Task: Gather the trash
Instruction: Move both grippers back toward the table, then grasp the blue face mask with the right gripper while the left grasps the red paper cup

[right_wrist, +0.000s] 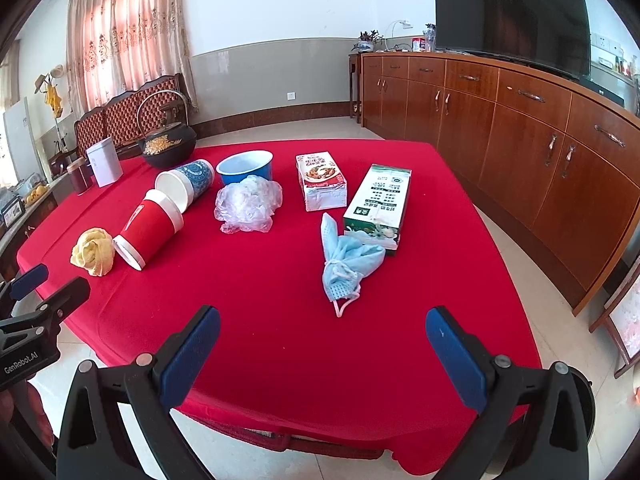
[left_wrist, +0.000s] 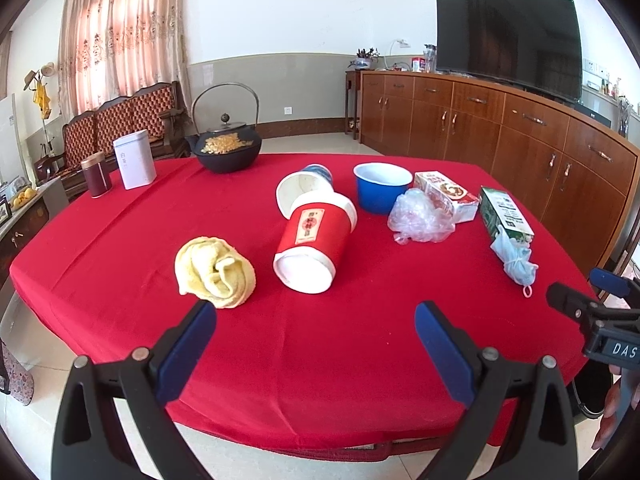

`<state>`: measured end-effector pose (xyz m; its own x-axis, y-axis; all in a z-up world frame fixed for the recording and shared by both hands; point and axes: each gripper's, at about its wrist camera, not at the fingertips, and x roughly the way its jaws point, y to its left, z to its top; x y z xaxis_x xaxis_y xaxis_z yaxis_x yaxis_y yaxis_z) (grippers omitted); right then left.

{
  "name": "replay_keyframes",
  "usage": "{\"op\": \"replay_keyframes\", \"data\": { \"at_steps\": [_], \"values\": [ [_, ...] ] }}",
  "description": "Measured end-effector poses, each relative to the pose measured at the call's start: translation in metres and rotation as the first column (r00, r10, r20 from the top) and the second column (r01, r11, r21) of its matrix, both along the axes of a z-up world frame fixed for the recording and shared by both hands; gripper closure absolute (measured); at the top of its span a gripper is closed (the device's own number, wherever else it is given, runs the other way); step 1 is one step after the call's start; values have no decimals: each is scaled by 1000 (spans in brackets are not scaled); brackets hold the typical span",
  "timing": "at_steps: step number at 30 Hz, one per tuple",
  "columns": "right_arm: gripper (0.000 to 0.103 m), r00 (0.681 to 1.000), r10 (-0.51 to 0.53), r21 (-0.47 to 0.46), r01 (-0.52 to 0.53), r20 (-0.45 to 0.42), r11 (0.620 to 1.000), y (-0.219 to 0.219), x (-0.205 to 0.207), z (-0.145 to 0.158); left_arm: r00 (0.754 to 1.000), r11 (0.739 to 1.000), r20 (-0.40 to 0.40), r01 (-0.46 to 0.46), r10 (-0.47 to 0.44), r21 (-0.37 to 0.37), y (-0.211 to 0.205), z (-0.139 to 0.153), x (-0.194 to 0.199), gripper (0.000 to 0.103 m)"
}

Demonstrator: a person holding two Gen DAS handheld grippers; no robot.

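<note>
Both blue-padded grippers hung wide open and empty over the near edge of the red-clothed table (right_wrist: 280, 320).

Left gripper (left_wrist: 315, 354) hovered short of a crumpled yellow cloth (left_wrist: 215, 271) and a red-banded white paper cup (left_wrist: 314, 240) lying on its side, with a blue-patterned paper cup (left_wrist: 305, 192) tipped over just behind and touching it. Right gripper (right_wrist: 322, 354) hovered in front of a crumpled light-blue face mask (right_wrist: 347, 262), which rested against the near end of a green-and-white carton (right_wrist: 378, 204). Farther back lay a clear crumpled plastic bag (right_wrist: 247, 204) just in front of an upright blue paper bowl (right_wrist: 245, 166), and a red-and-white food box (right_wrist: 321, 181). At the far left edge stood a black cast-iron kettle (left_wrist: 228, 148), a white tin (left_wrist: 134, 159) and a dark red canister (left_wrist: 96, 175).
</note>
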<state>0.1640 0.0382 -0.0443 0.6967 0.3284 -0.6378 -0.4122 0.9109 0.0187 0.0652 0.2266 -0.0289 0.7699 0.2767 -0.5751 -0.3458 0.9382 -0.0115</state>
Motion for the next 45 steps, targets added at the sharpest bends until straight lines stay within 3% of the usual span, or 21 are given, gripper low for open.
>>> {"op": "replay_keyframes", "data": {
  "at_steps": [16,23,31,33,34,35,38,45],
  "values": [
    [6,998,-17,-27,16,-62,1000,18,44,-32,999,999,-46,9,-10,-42,30,-21,49,6],
    [16,995,-37,-37,33,-91,999,18,66,-44,999,999,-43,31,-33,-32,35,-23,64,7],
    [36,994,-41,-7,40,-104,999,19,79,-46,998,999,-48,50,-50,-7,30,-26,79,15],
    [49,994,-40,-2,40,-102,999,19,81,-46,997,998,-53,59,-60,-13,30,-28,81,27],
    [54,994,-40,1,40,-101,999,18,81,-46,996,997,-62,68,-69,-22,30,-30,82,41],
    [61,994,-39,8,40,-103,999,17,82,-46,995,997,-60,74,-75,-34,31,-30,80,43],
    [69,993,-37,31,40,-112,999,14,82,-45,997,996,-31,72,-74,-54,32,-26,73,43],
    [70,994,-42,60,49,-105,997,5,74,-42,997,996,-13,78,-78,-45,24,-16,63,43]
  ]
}}
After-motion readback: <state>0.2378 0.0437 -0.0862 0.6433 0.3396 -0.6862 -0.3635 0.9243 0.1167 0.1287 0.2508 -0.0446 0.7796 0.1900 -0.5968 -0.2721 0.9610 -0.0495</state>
